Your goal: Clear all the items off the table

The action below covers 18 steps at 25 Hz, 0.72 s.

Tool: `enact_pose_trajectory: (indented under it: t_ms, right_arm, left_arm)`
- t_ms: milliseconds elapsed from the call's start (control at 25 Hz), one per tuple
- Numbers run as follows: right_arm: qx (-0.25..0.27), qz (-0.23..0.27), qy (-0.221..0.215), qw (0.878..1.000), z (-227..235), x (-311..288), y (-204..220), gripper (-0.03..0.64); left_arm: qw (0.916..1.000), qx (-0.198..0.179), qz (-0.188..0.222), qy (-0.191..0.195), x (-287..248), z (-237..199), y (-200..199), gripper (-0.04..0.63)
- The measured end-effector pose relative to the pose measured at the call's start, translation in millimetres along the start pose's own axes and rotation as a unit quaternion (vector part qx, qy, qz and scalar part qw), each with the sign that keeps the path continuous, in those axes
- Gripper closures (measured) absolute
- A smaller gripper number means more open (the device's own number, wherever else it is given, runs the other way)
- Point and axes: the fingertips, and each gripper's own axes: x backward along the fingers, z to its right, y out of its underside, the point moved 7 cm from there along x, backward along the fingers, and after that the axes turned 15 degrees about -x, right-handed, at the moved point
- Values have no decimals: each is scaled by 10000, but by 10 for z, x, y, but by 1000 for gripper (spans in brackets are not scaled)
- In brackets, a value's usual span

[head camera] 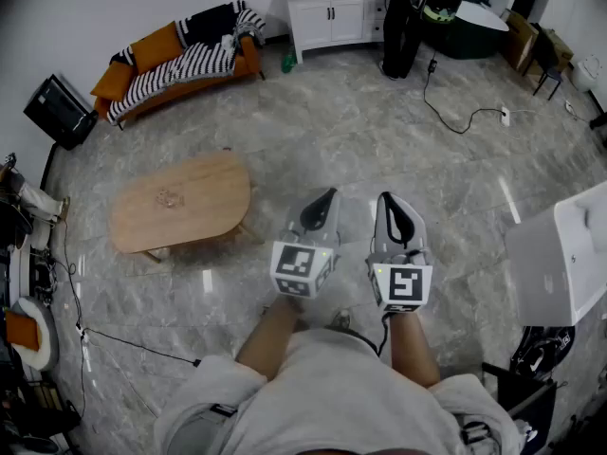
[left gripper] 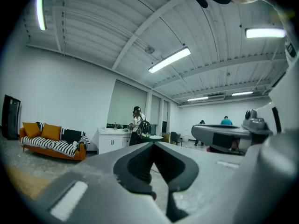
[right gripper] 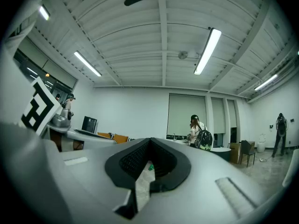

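**While one small item lies on the surface, both grippers are carried shut and empty**

Since the low wooden surface (head camera: 213, 183) stands well apart from the person, ahead and to the left in the head view, the step in hand is judged to be the approach, not a grasp. One small, pale, crumpled-looking item (head camera: 169, 197) is seen near the middle of the top. What it is cannot be told at this size. Nothing else is made out on the wood, so only this one pick is judged to remain.

For the approach to be done well, the body should be turned toward the surface and brought near enough that the item can be reached without stretching. The jaws should be opened before the item is reached. It looks light and thin, so it could be pushed along the wood by a careless touch. A low approach is advised, with one pad set on either side and the closing done gently.

The left gripper (head camera: 327, 197) and the right gripper (head camera: 389, 200) are held side by side and level, above the stone floor (head camera: 379, 131). In each gripper view the jaws are seen together at the tips. Nothing is clamped between them and nothing is touched.
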Motion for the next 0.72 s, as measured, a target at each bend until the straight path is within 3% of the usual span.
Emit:
enact_pose_trajectory:
  t_ms: [720]
  right_arm:
    - [-488,143,-281,9983,-183,-151,159,611]
  left_arm:
    - [9999,-96,-88,-73,140,-145,93,575]
